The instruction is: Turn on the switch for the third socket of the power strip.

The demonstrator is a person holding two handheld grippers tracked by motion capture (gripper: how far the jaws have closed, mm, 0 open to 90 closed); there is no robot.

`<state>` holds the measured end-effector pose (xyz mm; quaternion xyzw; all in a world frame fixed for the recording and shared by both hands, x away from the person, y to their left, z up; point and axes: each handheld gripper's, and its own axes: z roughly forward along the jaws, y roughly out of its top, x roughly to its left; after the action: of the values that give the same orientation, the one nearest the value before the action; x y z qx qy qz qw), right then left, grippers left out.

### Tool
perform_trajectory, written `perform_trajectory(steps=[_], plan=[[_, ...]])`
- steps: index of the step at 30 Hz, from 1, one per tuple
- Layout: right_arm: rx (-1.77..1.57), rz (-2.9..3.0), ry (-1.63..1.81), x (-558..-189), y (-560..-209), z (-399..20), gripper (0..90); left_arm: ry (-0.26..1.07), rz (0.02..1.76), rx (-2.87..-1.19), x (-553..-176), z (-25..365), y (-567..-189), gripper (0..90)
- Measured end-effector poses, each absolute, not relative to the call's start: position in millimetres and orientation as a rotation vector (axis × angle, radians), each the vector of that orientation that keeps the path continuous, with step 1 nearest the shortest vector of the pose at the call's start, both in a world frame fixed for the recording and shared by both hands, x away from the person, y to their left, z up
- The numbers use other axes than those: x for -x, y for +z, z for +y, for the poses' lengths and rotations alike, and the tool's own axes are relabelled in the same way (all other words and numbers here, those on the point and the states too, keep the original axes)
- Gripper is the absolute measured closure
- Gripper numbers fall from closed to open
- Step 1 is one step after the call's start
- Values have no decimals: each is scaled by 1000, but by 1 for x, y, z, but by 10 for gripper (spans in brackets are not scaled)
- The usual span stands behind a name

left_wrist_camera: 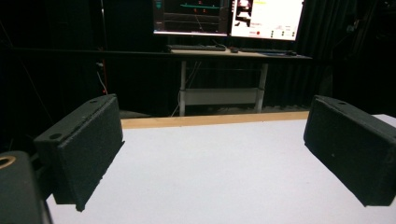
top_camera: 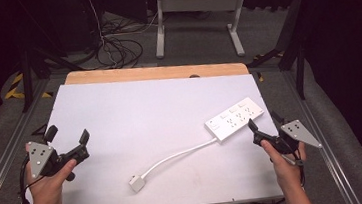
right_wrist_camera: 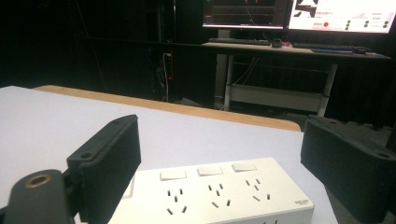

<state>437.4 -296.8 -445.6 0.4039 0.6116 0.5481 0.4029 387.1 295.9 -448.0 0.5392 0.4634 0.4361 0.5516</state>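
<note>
My right gripper's fingers [right_wrist_camera: 109,170] stand wide apart with nothing between them, and I hold the right gripper [top_camera: 264,124] low just at the near end of the white power strip [top_camera: 235,119] so the strip sits framed between the jaws, ready, I judge, for a clean grasp across its width. The strip lies flat, sockets up, on the right of the white table [top_camera: 120,113], its cable [top_camera: 179,155] trailing from it toward me to the plug [top_camera: 137,183]. My left gripper [top_camera: 67,138] is open and empty too, well away from the strip over bare table, kept clear until needed.
</note>
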Motion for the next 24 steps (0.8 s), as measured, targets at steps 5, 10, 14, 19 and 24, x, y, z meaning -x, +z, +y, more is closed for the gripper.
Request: perform_trajectory(steps=[5, 10, 14, 19, 24], plan=[[-1003, 1548, 1378, -437, -444, -295, 221, 1030, 1096, -1275, -387, 296, -448, 51], [-995, 1554, 1375, -437, -444, -295, 243, 1031, 1095, -1276, -388, 296, -448, 51], [-993, 1552, 1375, -436, -443, -295, 290, 1031, 1095, -1276, -387, 296, -448, 51], [-982, 1561, 1379, -436, -442, -295, 424, 1032, 1095, -1276, -388, 295, -448, 51], [-973, 1568, 1385, -436, -442, -295, 484, 1030, 1095, -1278, -388, 295, -448, 52]])
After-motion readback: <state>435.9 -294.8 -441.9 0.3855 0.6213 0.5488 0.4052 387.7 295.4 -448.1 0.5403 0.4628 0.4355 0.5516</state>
